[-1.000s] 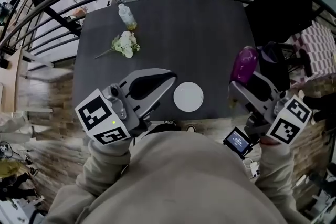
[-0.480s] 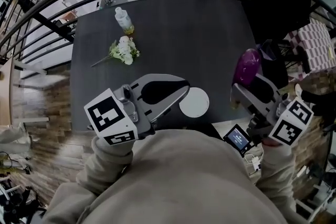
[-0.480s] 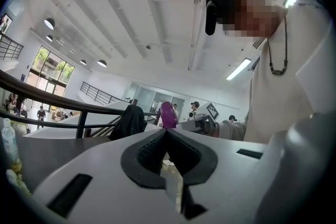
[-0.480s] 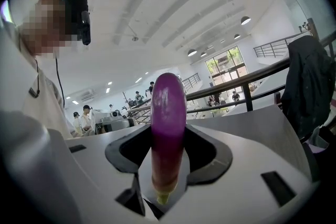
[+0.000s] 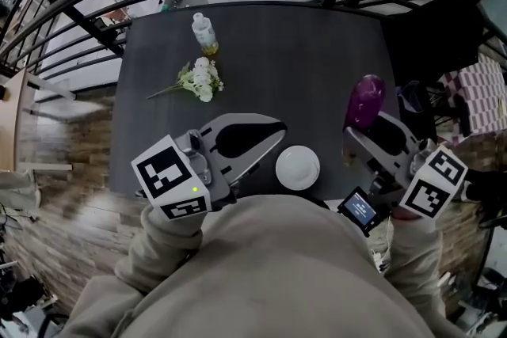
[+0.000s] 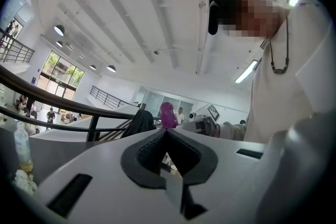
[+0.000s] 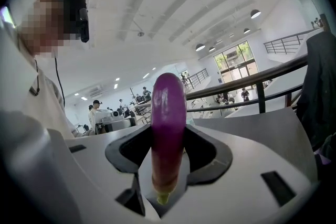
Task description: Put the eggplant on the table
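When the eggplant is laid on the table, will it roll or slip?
The eggplant looks smooth, glossy and rounded, so it may roll or slip. It seems stiff: it sticks out of the right tongs without bending.

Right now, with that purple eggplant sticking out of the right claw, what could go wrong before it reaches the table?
1. The right gripper grips the eggplant near its stem end, so most of it sticks out past the jaws; it might tilt or slip.
2. It hangs near the right edge of the table; being round, it could roll off if set down there.
3. The white plate lies close by and could get knocked.
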`<action>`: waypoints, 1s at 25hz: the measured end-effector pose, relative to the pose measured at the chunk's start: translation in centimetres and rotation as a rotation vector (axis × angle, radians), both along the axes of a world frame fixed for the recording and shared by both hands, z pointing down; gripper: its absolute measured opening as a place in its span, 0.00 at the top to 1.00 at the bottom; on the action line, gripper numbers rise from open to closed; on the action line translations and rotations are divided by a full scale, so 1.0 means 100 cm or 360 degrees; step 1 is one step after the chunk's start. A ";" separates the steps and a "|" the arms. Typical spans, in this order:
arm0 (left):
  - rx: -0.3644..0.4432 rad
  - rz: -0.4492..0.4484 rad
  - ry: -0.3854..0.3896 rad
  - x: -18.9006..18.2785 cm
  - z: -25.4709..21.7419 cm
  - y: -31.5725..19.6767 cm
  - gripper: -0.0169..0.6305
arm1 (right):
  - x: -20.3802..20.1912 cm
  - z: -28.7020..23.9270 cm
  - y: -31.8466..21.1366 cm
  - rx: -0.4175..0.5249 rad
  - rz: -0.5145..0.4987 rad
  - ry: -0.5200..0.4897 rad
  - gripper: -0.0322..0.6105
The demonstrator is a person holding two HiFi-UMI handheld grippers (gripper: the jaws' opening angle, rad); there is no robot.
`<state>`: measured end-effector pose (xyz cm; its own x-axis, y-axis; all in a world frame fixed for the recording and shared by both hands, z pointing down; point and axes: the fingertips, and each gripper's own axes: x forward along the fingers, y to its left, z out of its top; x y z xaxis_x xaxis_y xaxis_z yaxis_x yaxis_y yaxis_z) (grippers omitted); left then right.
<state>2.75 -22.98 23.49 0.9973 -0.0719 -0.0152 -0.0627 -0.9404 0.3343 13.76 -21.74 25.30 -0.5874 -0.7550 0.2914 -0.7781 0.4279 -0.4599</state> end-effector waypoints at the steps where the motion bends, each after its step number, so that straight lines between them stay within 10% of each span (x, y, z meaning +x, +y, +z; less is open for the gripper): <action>1: 0.0000 -0.0016 -0.0004 -0.001 0.000 -0.003 0.97 | -0.001 0.000 -0.003 -0.0006 -0.0019 0.0004 0.63; 25: -0.0197 -0.0160 0.0011 0.007 0.032 -0.015 0.97 | -0.008 0.047 -0.017 -0.0232 -0.0168 0.0047 0.63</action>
<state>3.42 -24.48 26.73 0.9849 -0.1732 -0.0067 -0.1519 -0.8810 0.4481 12.99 -23.46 30.00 -0.6509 -0.6381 0.4114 -0.7463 0.4384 -0.5009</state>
